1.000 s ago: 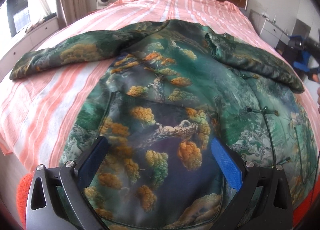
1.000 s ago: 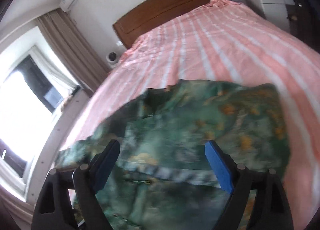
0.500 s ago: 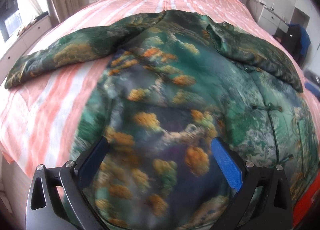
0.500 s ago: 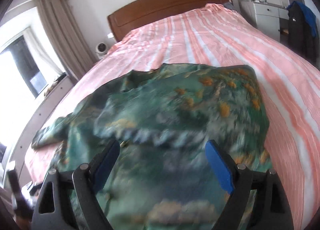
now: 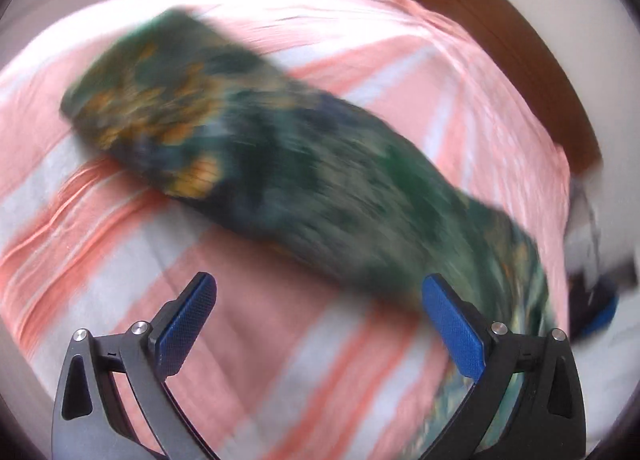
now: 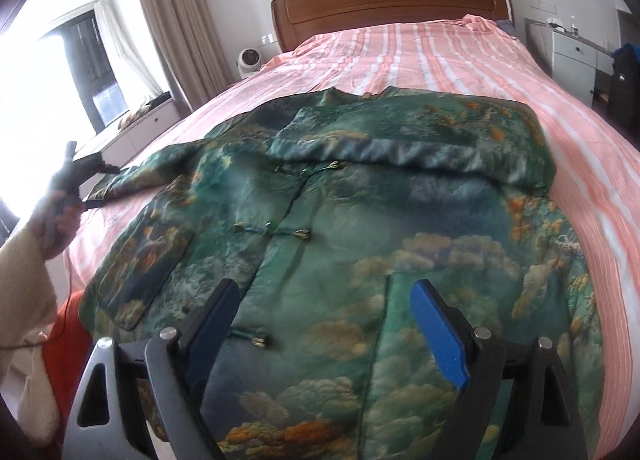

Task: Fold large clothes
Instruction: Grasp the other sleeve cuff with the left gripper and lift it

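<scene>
A large green jacket (image 6: 360,228) with orange tree print and knot buttons lies spread face up on the striped bed. Its right sleeve (image 6: 420,148) is folded across the chest. Its left sleeve (image 5: 248,140) stretches out flat over the sheet; the left wrist view of it is blurred. My left gripper (image 5: 320,312) is open and empty, above bare sheet just short of that sleeve. It also shows in the right wrist view (image 6: 86,176) at the far left, near the sleeve end. My right gripper (image 6: 324,320) is open and empty over the jacket's lower front.
The pink and white striped bed (image 6: 460,56) has a wooden headboard (image 6: 392,4). A small white fan (image 6: 250,60) stands left of the bed by the curtain. A white nightstand (image 6: 576,48) and a dark bag (image 6: 624,76) are at the right. A window ledge (image 6: 132,128) runs along the left.
My left gripper has swung fast from over the jacket's body to its outstretched left sleeve. My right gripper has moved back over the jacket's lower front. Both stayed open.
</scene>
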A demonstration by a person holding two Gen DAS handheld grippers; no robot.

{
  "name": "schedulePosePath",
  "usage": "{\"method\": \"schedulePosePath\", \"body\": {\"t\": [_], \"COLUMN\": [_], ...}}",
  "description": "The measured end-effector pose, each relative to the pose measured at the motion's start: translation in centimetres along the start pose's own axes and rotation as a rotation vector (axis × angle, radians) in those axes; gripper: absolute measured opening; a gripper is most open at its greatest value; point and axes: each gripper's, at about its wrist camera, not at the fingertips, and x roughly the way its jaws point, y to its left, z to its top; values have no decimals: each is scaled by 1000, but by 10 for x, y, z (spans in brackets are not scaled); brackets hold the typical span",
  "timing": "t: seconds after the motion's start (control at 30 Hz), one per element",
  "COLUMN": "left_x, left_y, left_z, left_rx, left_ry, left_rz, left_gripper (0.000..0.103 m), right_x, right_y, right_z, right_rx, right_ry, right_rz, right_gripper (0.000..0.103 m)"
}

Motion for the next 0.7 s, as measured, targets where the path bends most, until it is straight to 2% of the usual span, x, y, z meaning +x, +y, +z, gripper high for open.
{"method": "schedulePosePath", "body": {"t": [0.1, 0.17, 0.23, 0.27, 0.3, 0.33, 0.43, 0.5, 0.6, 0.7], "left_x": [13, 10, 6, 6, 7, 6, -23, -52, -87, -108], "left_y": [30, 30, 22, 13, 6, -4, -63, -130, -228, -325], "left_z": [20, 29, 36, 40, 44, 47, 44, 27, -17, -89], "left_rx": [-167, -203, -173, -134, -94, -62, 148, 358, 632, 900], "left_ry": [-27, -81, -139, -153, -152, -164, -267, -348, -442, -507], "left_rz": [-46, -56, -50, 9, 39, 57, 131, 148, 97, 14], "left_gripper": [102, 101, 70, 25, 16, 14, 12, 12, 12, 12], "right_x": [-2, -4, -8, -10, -13, -15, -28, -37, -46, -49], "right_y": [12, 19, 23, 25, 26, 27, 30, 27, 17, 4], "right_z": [-3, -7, -13, -16, -20, -23, -31, -33, -34, -34], "right_rx": [-24, -35, -43, -45, -51, -56, -76, -65, -27, 7], "right_ry": [9, 19, 34, 38, 39, 38, 4, -30, -83, -103], "right_rz": [27, 35, 37, 38, 39, 35, 22, 19, 17, -6], "right_gripper": [87, 87, 87, 87, 87, 87, 87, 87, 87, 87]}}
